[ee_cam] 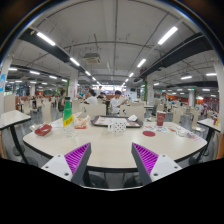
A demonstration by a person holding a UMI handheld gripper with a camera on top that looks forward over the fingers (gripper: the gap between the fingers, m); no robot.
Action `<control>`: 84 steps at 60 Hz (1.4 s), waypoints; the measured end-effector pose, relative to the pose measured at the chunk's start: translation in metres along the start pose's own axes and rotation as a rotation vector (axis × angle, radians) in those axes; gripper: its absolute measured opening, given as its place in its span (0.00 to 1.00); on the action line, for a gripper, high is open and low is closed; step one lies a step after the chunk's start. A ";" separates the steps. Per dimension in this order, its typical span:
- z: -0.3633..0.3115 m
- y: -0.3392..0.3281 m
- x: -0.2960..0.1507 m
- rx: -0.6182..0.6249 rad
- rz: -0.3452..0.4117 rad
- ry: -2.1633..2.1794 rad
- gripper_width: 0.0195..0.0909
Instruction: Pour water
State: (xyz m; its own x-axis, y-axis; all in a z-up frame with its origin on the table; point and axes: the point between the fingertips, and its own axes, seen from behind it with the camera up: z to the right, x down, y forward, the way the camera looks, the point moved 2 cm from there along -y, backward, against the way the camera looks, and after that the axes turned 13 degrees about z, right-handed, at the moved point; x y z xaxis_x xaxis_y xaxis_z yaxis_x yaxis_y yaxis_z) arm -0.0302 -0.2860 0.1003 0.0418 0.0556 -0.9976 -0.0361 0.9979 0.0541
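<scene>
1. Gripper point(110, 160) fingers spread, holding nothing, hovering short of the round worktop point(110, 148).
2. A green bottle point(68, 113) stands far across the worktop, left of the white cup point(118, 127).
3. Pouring apparently not begun.

Bright even indoor light from rows of ceiling strip lights point(46, 39), mild glare at the tubes; strong fisheye bending toward the borders, distant background soft
</scene>
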 end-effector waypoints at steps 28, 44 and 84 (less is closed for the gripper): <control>-0.068 0.039 -0.005 -0.082 0.021 0.020 0.90; -0.167 0.137 -0.026 -0.178 0.044 -0.044 0.89; -0.227 0.297 0.011 -0.038 0.035 -0.033 0.46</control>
State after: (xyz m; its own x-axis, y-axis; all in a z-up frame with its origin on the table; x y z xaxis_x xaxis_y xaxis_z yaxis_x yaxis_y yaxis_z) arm -0.2676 0.0036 0.0956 0.0728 0.0923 -0.9931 -0.0763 0.9933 0.0867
